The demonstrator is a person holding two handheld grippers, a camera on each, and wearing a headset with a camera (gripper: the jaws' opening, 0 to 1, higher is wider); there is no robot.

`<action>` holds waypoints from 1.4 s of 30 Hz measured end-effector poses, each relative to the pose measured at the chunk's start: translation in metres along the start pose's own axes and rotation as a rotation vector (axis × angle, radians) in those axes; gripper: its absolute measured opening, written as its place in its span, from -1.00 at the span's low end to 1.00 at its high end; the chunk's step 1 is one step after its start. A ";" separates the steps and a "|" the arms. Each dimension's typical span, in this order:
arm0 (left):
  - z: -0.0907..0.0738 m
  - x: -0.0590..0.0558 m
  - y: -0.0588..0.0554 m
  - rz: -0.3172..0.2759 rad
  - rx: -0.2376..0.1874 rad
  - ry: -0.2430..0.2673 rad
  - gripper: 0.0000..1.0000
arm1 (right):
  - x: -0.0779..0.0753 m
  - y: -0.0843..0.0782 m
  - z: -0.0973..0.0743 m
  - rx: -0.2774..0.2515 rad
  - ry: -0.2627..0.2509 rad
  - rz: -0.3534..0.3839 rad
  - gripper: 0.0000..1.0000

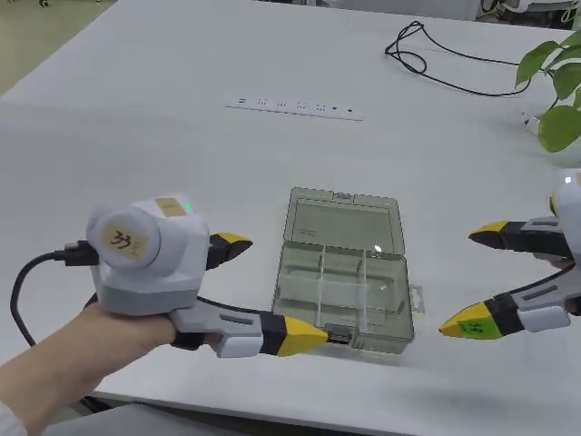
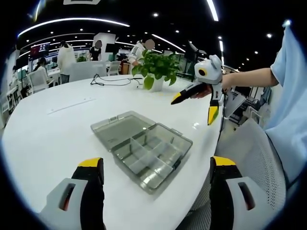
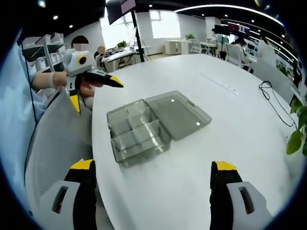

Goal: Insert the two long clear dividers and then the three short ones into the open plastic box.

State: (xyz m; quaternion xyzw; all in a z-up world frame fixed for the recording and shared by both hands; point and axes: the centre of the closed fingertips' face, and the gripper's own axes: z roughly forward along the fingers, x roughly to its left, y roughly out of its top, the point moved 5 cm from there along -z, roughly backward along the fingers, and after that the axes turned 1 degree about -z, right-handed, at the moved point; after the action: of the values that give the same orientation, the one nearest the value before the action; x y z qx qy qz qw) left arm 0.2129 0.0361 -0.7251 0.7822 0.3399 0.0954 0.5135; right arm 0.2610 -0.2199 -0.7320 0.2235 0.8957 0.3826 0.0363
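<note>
I am holding my left gripper [image 1: 277, 289] at the near left corner of the plastic box [image 1: 377, 341]. Its yellow-tipped fingers [image 1: 300, 334] are standing wide apart and gripping nothing. The lower tip is lying just beside the box's front edge (whether it is touching, I cannot tell). In the left gripper view, my left gripper [image 2: 156, 162] is looking at the box [image 2: 165, 177] through the gap between its spread fingers.

I am holding my right gripper [image 1: 463, 282] off the right side of the box, apart from it. Its fingers are also spread and empty. It is facing the box [image 3: 144, 155] in the right gripper view, with the left gripper [image 3: 97, 96] showing beyond the table's edge.

The box is sitting open on the white table [image 1: 136, 118] between my two grippers. Its lid [image 1: 345, 218] is lying flat on the table behind the tray. Clear dividers [image 1: 320, 272] are standing upright inside the tray, splitting it into compartments, though I cannot count them surely. A power strip [image 1: 293, 107] is lying well beyond the box, and a black cable [image 1: 427, 64] is curling near a green plant [image 1: 554, 82] at the far right.
</note>
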 end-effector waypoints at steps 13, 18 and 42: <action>-0.002 0.004 -0.002 0.006 0.013 0.012 0.92 | -0.014 -0.066 -0.028 0.223 -0.043 -0.056 0.82; -0.004 0.008 -0.003 0.008 0.014 0.024 1.00 | -0.019 -0.085 -0.029 0.288 -0.038 -0.067 0.72; -0.007 0.012 -0.004 -0.003 0.012 0.043 1.00 | -0.030 -0.110 -0.021 0.501 0.010 -0.283 -0.02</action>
State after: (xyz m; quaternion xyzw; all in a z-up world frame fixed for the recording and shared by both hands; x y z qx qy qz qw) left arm 0.2173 0.0497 -0.7280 0.7826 0.3525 0.1095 0.5013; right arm 0.2415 -0.3133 -0.7978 0.0964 0.9848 0.1416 0.0286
